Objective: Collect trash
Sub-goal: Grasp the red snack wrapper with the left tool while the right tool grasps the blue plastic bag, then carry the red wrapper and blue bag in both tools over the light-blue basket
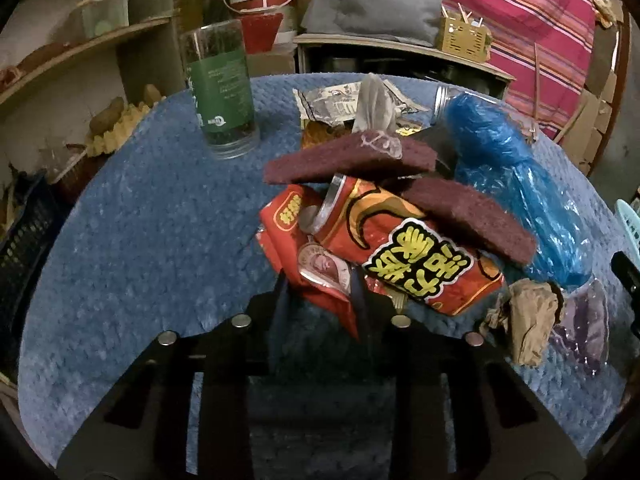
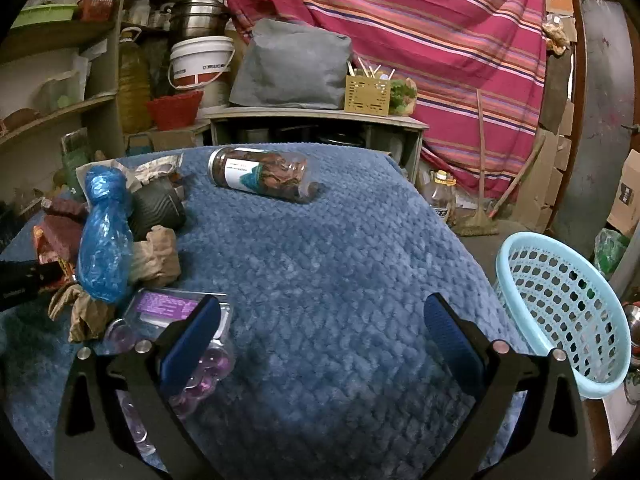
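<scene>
- The left gripper has its two blue pads drawn close together, pinching the lower edge of a red snack wrapper at the near side of the trash pile.
- A crushed red can with yellow lettering lies on its side on that wrapper, its open top toward the left of the view.
- Two maroon scouring pads rest on top of the can, one over the other and tilted.
- A blue plastic bag, twisted into a long bundle, lies to the right of the pads (a dark cup sits just behind it in the right wrist view).
- Crumpled brown paper sits at the near right end of the pile, beside a clear tray with a purple label.
- An upright glass tumbler with a green label stands apart on the blue blanket.
- The right gripper hovers with its fingers spread wide and nothing between them; its left finger overlaps the tray in view.
- A clear jar lies on its side farther back on the blanket, well apart from the pile.
- A light blue basket stands off the blanket's right edge.
</scene>
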